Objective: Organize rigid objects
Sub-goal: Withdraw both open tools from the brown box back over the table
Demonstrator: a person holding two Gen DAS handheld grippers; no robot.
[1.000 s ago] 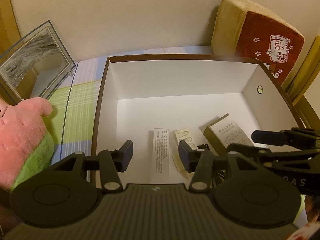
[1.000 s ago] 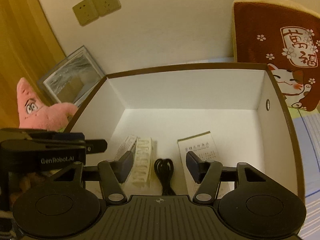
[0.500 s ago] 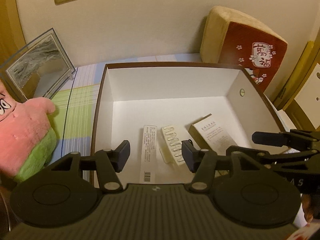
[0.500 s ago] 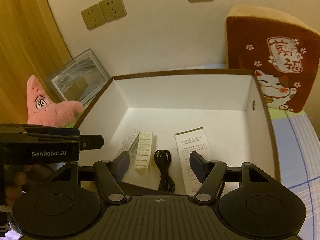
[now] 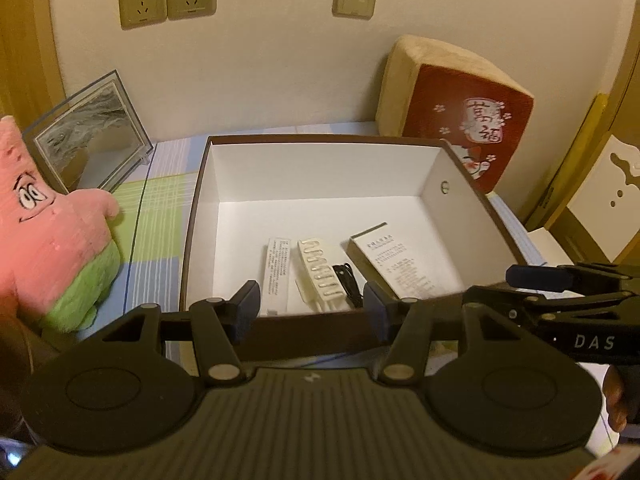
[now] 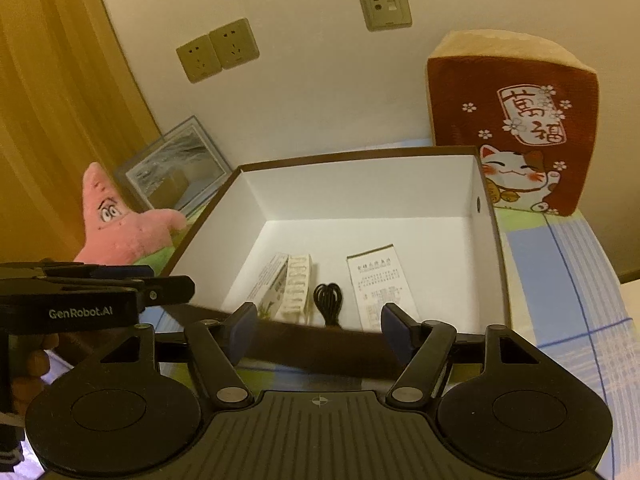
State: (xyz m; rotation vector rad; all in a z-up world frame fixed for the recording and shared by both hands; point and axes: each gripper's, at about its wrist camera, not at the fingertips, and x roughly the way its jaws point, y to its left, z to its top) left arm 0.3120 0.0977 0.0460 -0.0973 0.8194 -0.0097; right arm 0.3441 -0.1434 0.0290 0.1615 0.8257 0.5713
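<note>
Box (image 5: 192, 236): four items, one cable (image 5: 346, 284).

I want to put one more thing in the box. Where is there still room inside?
The back half of the box, by its far wall, is bare, and so are the left and right near corners. The middle front is crowded: long flat packet, white ridged piece, black cable and booklet lie side by side.
</note>
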